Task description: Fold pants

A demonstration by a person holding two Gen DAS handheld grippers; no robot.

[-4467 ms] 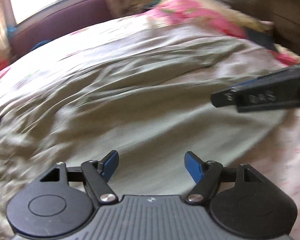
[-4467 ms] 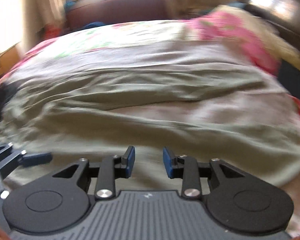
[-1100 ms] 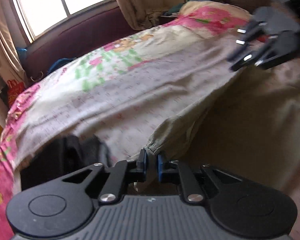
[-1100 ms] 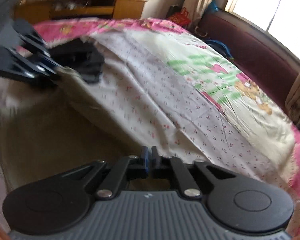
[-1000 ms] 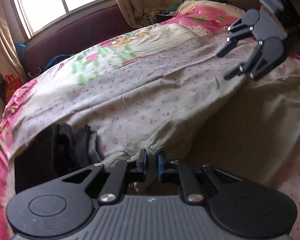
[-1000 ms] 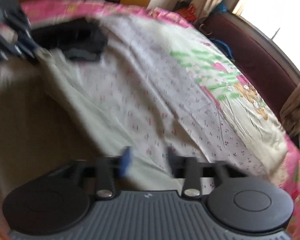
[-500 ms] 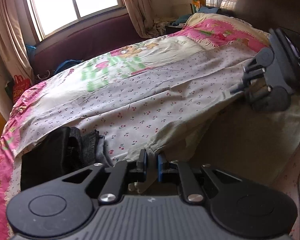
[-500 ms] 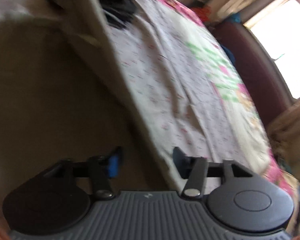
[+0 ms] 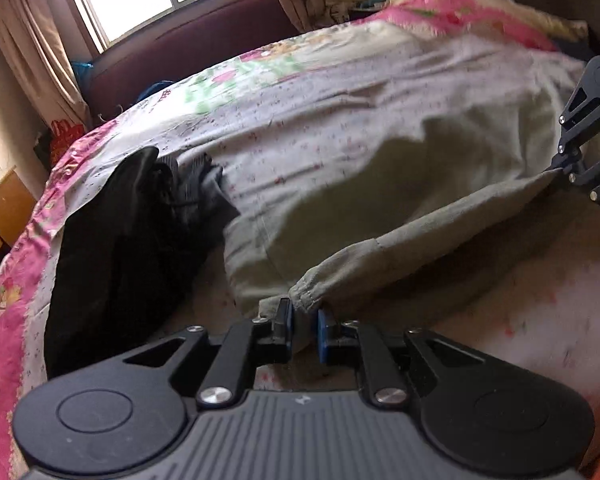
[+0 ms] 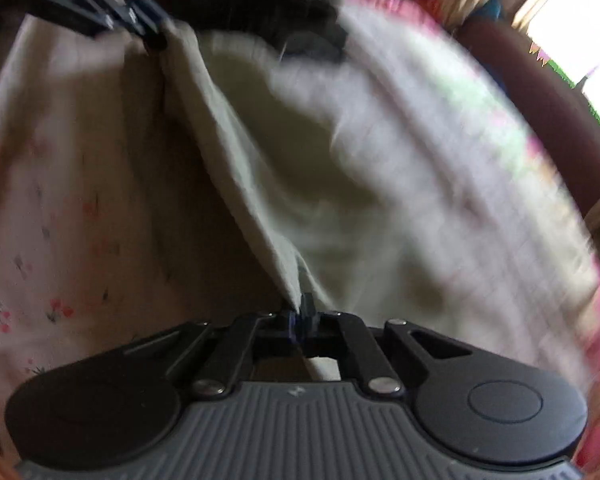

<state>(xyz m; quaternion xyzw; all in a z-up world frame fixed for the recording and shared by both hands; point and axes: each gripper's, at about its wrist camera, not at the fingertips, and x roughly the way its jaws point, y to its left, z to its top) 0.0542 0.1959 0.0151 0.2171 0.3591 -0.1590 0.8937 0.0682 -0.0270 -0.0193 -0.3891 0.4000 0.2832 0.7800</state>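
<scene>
The olive-green pants [image 9: 340,184] hang stretched between my two grippers above the bed. My left gripper [image 9: 303,328] is shut on the gathered waistband corner [image 9: 306,294]. My right gripper [image 10: 300,322] is shut on the other end of the pants' edge [image 10: 236,168]. In the left wrist view the right gripper [image 9: 568,168] shows at the far right, pinching the cloth. In the right wrist view the left gripper [image 10: 152,36] shows at the top left, holding the cloth. The right wrist view is blurred.
The bed carries a white floral sheet [image 9: 340,80] with pink borders. A pile of black clothes [image 9: 132,232] lies on the bed left of the pants. A pink pillow [image 9: 460,12] lies at the head. A dark red sofa [image 9: 188,48] and window stand behind.
My right gripper was open half a second ago and is now shut on the pants' edge. Both grippers have swung the held edge forward, and the cloth now drapes over more of the bed.
</scene>
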